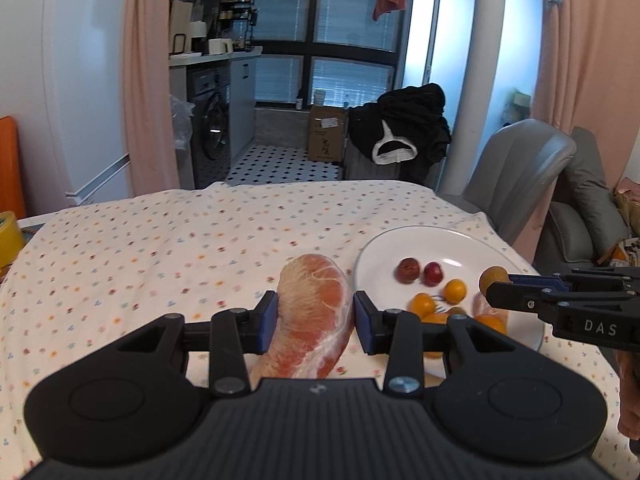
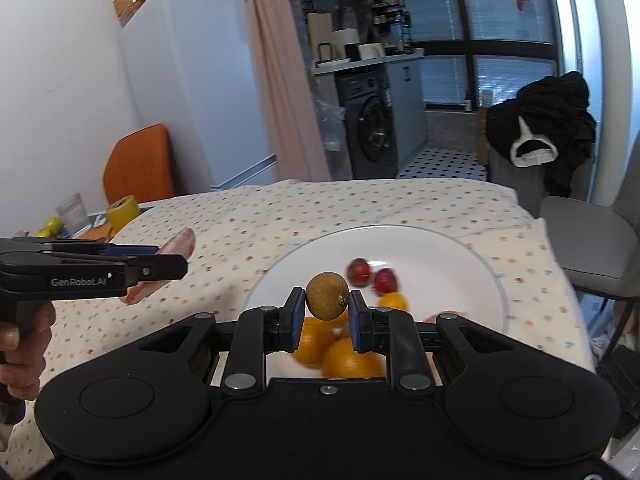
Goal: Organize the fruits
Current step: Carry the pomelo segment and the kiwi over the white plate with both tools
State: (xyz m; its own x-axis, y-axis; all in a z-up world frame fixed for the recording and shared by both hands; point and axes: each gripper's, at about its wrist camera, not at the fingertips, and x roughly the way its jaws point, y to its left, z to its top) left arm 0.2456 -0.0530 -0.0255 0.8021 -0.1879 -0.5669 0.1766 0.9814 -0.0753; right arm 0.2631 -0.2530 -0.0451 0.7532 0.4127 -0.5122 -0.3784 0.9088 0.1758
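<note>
Fruit fills both black two-finger tools above the floral-print tablecloth (image 1: 160,248). The left gripper (image 1: 315,316) clamps a large peeled pink-orange citrus segment (image 1: 312,312), held just left of the round white plate (image 1: 492,252). The right gripper (image 2: 327,312) pinches a small round brown fruit (image 2: 327,296) over that plate, where two red fruits (image 2: 358,270) and several small orange fruits (image 2: 394,302) lie.

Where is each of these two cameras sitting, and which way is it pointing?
Left wrist: on the left gripper, facing forward over the pomelo segment it grips; right gripper at the edge.
Right wrist: on the right gripper, above the white plate, gripping a small brown fruit; a hand shows.
Shared: plate, tablecloth, both grippers.
</note>
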